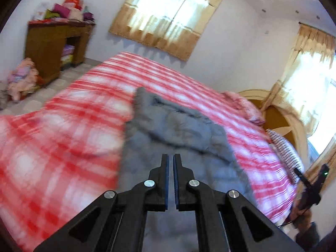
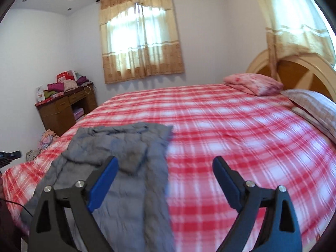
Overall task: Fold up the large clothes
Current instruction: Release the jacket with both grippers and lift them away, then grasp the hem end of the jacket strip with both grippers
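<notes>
A grey coat [image 2: 117,161] lies on the red checked bed [image 2: 220,126]. The left gripper [image 1: 171,161] has its fingers pressed together on nothing; the right gripper [image 2: 164,163] has its fingers spread wide. A brown bench [image 2: 63,109] stands by the wall.

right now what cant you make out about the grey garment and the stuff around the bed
- Grey garment: near end cut off by the bottom edge and right tool arms, right wrist view; type unclear.
- Its folds: motion-blurred, left wrist view, partly behind the shut left tool.
- Desk clutter: too small.
</notes>
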Available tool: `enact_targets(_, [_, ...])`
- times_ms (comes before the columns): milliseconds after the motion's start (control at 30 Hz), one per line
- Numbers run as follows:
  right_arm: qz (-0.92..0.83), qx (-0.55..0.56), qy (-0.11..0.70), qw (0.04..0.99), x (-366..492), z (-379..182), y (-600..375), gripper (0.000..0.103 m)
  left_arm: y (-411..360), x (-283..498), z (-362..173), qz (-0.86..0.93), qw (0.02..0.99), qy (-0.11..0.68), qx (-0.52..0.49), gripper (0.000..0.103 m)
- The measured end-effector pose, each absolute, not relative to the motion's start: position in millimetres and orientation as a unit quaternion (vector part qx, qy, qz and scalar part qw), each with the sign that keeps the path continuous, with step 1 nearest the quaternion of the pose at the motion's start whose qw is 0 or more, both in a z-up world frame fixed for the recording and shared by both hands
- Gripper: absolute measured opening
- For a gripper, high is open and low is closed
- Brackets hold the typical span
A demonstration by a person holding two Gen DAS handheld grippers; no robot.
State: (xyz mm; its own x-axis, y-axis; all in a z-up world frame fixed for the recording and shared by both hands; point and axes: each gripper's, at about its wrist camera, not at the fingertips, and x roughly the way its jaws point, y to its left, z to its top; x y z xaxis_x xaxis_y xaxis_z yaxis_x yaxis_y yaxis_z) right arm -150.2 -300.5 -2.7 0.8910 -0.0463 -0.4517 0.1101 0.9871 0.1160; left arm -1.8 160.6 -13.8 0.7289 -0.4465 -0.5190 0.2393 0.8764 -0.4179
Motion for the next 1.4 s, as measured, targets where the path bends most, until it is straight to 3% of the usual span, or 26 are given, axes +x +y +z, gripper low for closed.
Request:
enact_targets(167, [-0.026,0.065,0.295,0.953,-169.9,-37.2,-298.2,0.097,191.8,-52.3,-24.1,-0.167,0.915,0.338,-0.147,0.003])
enact_targets(400, [-0.004,0.057,0.361,0.931,-167.2,-96.0,-270.7,0.097,175.3,-71.4,-73.9,-0.155,0.901,0.394,-0.093,0.004])
enact_targets(733, [-0.031,0.077,0.414,0.906,-165.2,-141.8,-274.5,0.097,153.1,-54.1,-144.4,-0.202,0.855,0.455,-0.149,0.004])
enact_targets(1100, [-0.022,0.138,0.450,0.882,-162.7,-166.4,-278.3,0.097,155.4,-49.0,-158.6,-0.225,0.839,0.461,-0.184,0.004])
enact_targets(1300, [-0.027,0.147,0.433,0.889,-165.4,-156.9,-282.0,0.097,153.2,-62.1,-123.7,-0.207,0.871,0.420,-0.148,0.005])
enact_targets(1367, [-0.027,0.144,0.426,0.893,-166.5,-153.6,-281.9,0.097,157.2,-62.8,-113.6,-0.204,0.873,0.417,-0.151,0.030])
enact_targets(1400, [-0.027,0.142,0.425,0.894,-166.8,-153.0,-281.7,0.097,160.3,-61.8,-111.5,-0.203,0.873,0.415,-0.154,0.070])
